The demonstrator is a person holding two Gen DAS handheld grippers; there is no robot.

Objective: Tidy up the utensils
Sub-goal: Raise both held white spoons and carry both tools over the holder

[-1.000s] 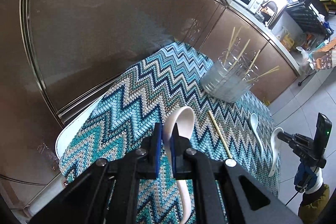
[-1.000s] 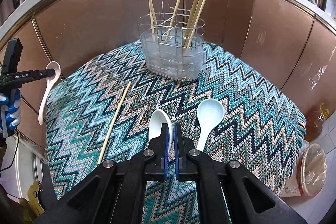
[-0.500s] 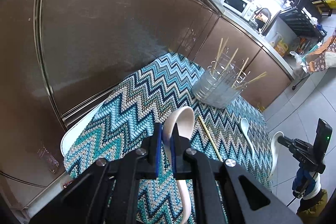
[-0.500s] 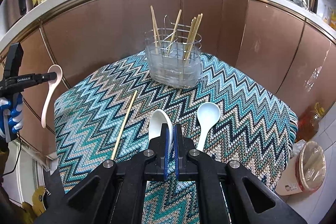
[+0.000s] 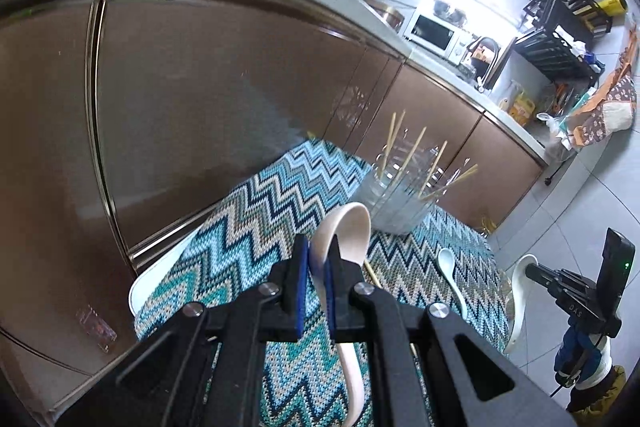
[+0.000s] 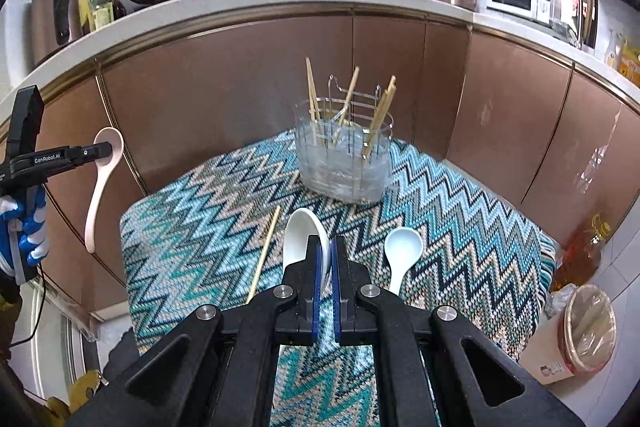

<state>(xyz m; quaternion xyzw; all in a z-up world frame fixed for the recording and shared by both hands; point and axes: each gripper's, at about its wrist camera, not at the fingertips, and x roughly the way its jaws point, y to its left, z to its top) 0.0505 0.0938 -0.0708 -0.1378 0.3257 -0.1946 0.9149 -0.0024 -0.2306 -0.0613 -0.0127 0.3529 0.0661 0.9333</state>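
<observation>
The left hand-held gripper (image 5: 316,267) is closed on a pinkish-white soup spoon (image 5: 348,227), its blue pads pinching the neck just behind the bowl so the handle hangs down below the fingers; in the right wrist view this spoon is held in the air off the left edge of the zigzag-patterned cloth (image 6: 208,227) that covers the bench. The right hand-held gripper (image 6: 326,267) is likewise closed, on a white soup spoon (image 6: 302,235), gripped at the rim of the bowl with the bowl pointing away towards the far side. A third, pale blue spoon (image 6: 402,247) lies on the cloth just right of it, and a single wooden chopstick (image 6: 264,255) lies to its left. At the far end of the cloth stands the clear utensil holder (image 6: 344,163) with a wire frame, already carrying several chopsticks that lean outward.

The step in hand looks to be carrying both spoons to the holder. To do it well, each spoon should be turned handle-down before it reaches the rim and lowered into a gap between the leaning chopsticks, since a bowl caught on one could tip the light holder. Going in one spoon at a time would keep the two grippers from crowding each other over the narrow opening. Both grips are on smooth curved surfaces, so a steady squeeze until the handle rests on the bottom seems wise.
</observation>
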